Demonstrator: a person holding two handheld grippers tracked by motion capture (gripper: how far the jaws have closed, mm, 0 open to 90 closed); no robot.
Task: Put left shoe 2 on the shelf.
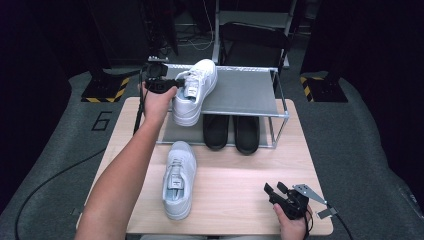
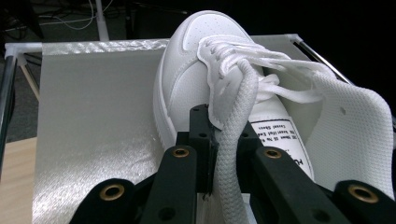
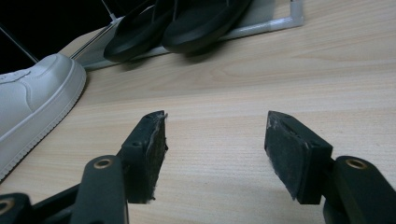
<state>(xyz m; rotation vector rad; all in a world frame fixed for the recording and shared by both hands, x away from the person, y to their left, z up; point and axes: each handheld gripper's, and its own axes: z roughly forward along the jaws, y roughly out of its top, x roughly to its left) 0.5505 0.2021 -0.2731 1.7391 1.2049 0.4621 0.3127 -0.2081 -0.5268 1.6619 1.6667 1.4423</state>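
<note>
Inside, white sneaker (image 2: 210, 79) tongue label (image 2: 280, 140), print too small.

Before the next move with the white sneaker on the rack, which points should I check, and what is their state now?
1. Left hand-held gripper closed on the held sneaker at its tongue edge: ok.
2. Lace runs between the jaws, so it may slip: not ok.
3. Sneaker sole fully resting on the top shelf: cannot tell; its heel end overhangs the front edge.
4. Free shelf space beside it for the second sneaker: ok.
5. Right hand-held gripper open, above bare table: ok.
6. Black slippers on the lower shelf, apart from the sneakers: ok.
</note>
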